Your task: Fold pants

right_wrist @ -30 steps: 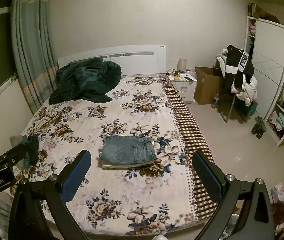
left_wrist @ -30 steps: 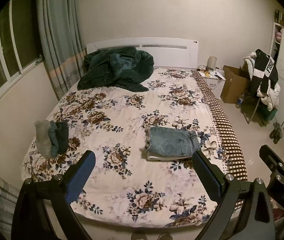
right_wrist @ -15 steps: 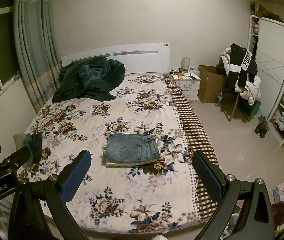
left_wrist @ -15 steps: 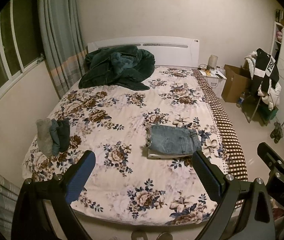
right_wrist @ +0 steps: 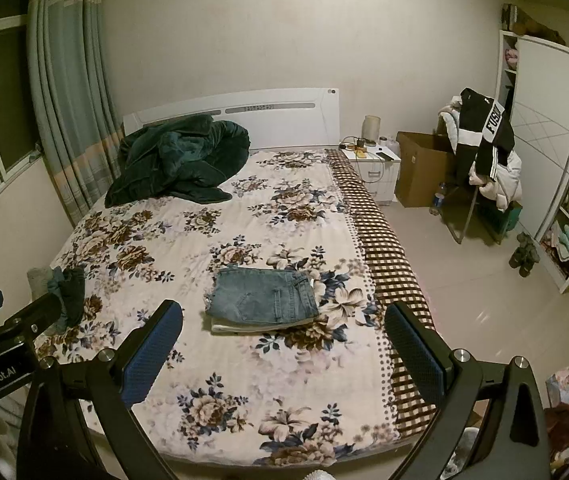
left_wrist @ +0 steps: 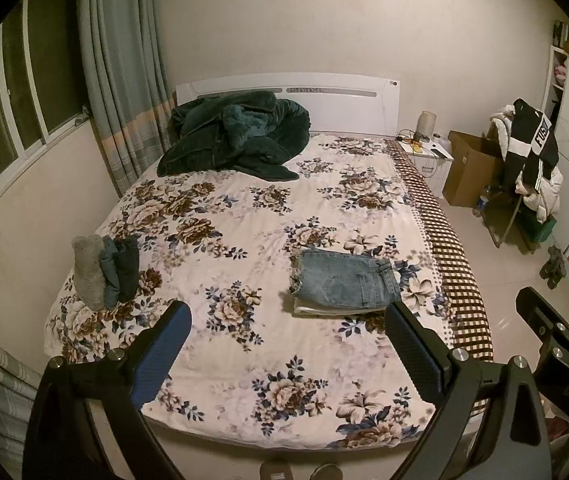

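Folded blue jeans (left_wrist: 346,282) lie on top of a folded white garment on the floral bed (left_wrist: 244,360), toward its right side; they also show in the right wrist view (right_wrist: 262,298). My left gripper (left_wrist: 286,350) is open and empty, held back above the foot of the bed, well short of the jeans. My right gripper (right_wrist: 282,346) is open and empty too, at the foot of the bed. The right gripper's body shows at the right edge of the left wrist view (left_wrist: 552,332).
Folded grey and teal garments (left_wrist: 104,270) stand near the bed's left edge. A dark green blanket (left_wrist: 236,136) is heaped at the headboard. Right of the bed are a nightstand (right_wrist: 372,166), a cardboard box (right_wrist: 420,168), a chair with clothes (right_wrist: 484,160) and a wardrobe (right_wrist: 556,160).
Both grippers have drawn back and up from the bed, so the bed looks smaller and farther. The jeans have not moved. Both stay open.
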`<state>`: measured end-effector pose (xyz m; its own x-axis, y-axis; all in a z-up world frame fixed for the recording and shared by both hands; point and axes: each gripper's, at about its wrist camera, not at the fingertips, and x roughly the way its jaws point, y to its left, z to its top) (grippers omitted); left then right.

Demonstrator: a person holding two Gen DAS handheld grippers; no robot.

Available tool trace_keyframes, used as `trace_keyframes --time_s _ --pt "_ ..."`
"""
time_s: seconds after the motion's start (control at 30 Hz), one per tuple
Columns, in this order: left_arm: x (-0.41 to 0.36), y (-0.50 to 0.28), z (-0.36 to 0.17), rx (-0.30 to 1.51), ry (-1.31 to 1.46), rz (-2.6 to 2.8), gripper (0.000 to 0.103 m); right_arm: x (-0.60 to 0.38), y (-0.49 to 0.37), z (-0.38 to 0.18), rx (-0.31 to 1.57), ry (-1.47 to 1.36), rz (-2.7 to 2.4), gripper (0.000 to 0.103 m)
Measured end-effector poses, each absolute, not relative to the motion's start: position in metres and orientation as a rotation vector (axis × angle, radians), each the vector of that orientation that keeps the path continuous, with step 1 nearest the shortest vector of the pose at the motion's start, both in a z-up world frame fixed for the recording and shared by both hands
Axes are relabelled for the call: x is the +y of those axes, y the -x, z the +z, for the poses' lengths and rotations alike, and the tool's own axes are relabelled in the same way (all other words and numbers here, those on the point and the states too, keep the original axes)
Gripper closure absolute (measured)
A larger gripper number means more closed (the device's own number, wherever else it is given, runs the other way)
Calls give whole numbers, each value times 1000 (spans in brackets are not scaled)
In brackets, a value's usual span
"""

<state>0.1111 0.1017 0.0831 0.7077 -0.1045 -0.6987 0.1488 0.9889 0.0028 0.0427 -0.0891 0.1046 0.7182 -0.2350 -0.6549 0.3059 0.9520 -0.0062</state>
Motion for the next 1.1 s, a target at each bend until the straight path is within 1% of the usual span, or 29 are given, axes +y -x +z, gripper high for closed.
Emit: trace_keyframes --time_s 1.1 --pt "105 -101 83 772 -58 -139 4 -88 -34 104 709 -107 -299 0"
